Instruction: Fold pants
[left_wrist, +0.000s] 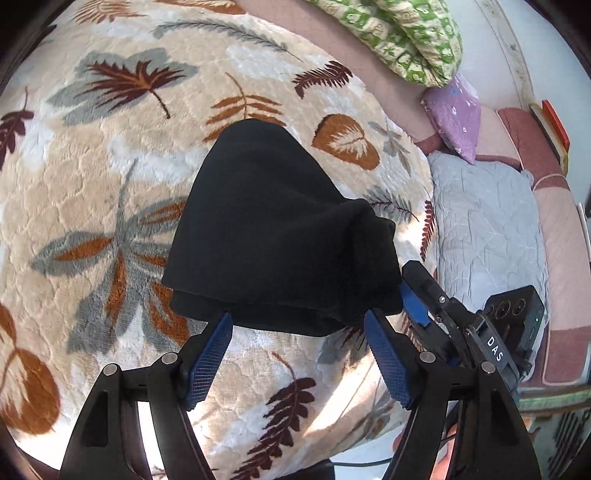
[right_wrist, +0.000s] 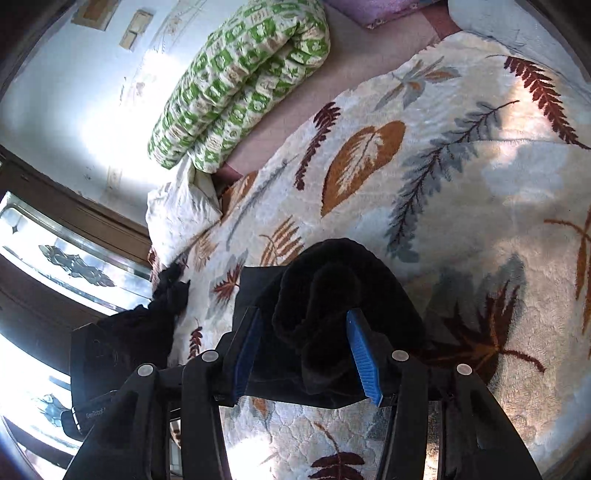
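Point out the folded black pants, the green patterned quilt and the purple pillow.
Folded black pants (left_wrist: 266, 221), left wrist view, middle of the top layer.
Green patterned quilt (right_wrist: 240, 81), right wrist view, middle of the roll.
Purple pillow (left_wrist: 456, 114), left wrist view, centre of its face.

Black left gripper (left_wrist: 298, 328), blue ribbed pads (left_wrist: 210, 354), silver screws, matching right gripper (right_wrist: 303, 350)
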